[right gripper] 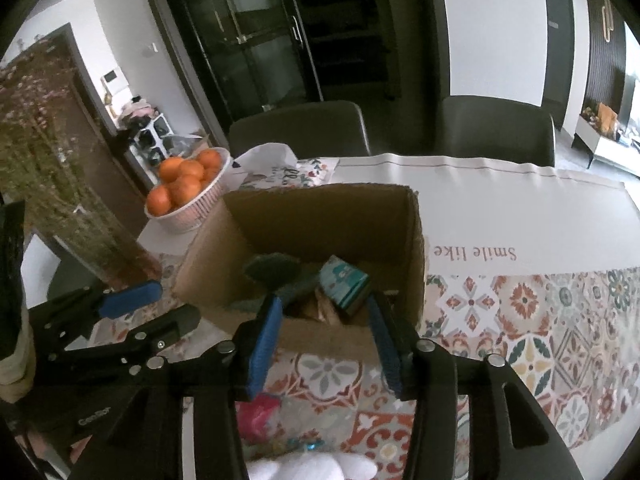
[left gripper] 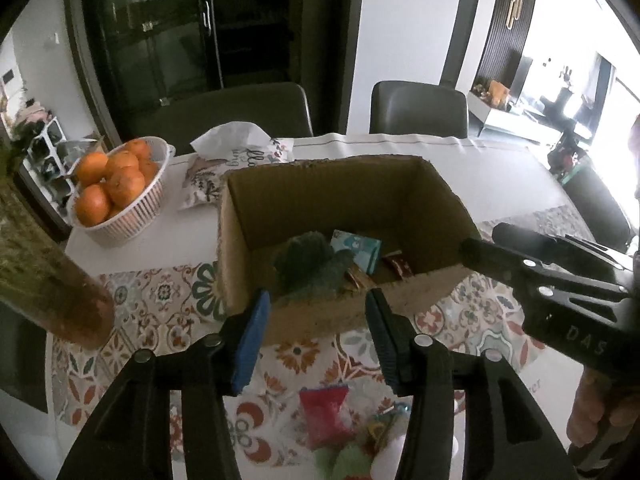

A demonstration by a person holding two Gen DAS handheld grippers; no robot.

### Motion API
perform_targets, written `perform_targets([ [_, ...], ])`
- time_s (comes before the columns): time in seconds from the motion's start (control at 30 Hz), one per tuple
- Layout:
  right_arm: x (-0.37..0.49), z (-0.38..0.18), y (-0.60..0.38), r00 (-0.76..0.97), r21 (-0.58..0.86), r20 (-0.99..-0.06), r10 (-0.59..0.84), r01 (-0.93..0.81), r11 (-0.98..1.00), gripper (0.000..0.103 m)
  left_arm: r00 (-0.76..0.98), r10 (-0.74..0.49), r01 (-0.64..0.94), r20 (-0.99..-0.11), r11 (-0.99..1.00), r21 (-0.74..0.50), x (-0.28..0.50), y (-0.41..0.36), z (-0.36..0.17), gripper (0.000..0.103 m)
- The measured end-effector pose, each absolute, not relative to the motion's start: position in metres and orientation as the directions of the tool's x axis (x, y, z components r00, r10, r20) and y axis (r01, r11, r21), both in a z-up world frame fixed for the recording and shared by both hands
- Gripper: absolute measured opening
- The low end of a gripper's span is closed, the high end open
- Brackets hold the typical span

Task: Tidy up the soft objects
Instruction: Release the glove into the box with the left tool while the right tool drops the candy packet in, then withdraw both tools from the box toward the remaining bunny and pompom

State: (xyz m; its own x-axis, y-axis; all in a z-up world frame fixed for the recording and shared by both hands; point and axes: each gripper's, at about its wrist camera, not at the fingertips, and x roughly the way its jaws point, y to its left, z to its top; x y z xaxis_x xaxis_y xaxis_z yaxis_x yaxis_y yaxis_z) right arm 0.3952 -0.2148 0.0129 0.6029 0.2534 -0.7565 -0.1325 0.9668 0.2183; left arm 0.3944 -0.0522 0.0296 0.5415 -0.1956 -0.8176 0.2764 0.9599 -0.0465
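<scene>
Both pairs of tongs hover over the near edge of a cardboard box (left gripper: pixel 344 216) on a patterned table (left gripper: pixel 168 296). The left tongs (left gripper: pixel 316 304) stand partly spread, blue pads apart with nothing pinched between them; the right tongs (right gripper: pixel 326 308) are likewise parted and empty. In the left wrist view the right tongs reach in from 3 o'clock, the letters "DAS" legible on their black body; in the right wrist view the left tongs enter from 9 o'clock, stamped with a word that reads roughly "GenRo", its end blurred.

Inside the box lie a dark teal plush piece (left gripper: pixel 308 264), a light blue printed packet (left gripper: pixel 356 250) and brown-and-red items too dim to identify. Below the tongs, at 6 o'clock, a red-pink pouch (left gripper: pixel 324 416), something green and fuzzy (left gripper: pixel 344 460) and a white soft shape (right gripper: pixel 312 466) rest on the table, cut off by the frame and half hidden by the black arms.

The tablecloth carries the words "Smile like", seen upside down at 3 o'clock in the right wrist view. At 10 o'clock sit a white basket of oranges (left gripper: pixel 120 184) and a floral tissue pack (left gripper: pixel 236 160) with unreadable cursive script. A vase of dried flowers (right gripper: pixel 76 184) blurs the left edge.
</scene>
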Motion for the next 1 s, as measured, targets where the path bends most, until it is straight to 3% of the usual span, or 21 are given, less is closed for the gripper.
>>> perform_targets([
  [0.33, 0.345, 0.02, -0.209, 0.622, 0.2, -0.745, 0.242, -0.138, 0.97, 0.059, 0.593, -0.159, 0.261, -0.789, 0.965, 0.001, 0.339, -0.045, 0.047, 0.059],
  [0.83, 0.277, 0.013, -0.204, 0.629, 0.204, -0.733, 0.259, -0.161, 0.966, 0.059, 0.589, -0.186, 0.257, -0.787, 0.966, -0.036, 0.266, -0.035, 0.039, 0.06],
  [1.0, 0.259, 0.006, -0.204, 0.638, 0.207, -0.725, 0.261, -0.159, 0.965, 0.066, 0.588, -0.184, 0.26, -0.787, 0.965, -0.031, 0.244, -0.035, 0.033, 0.06],
])
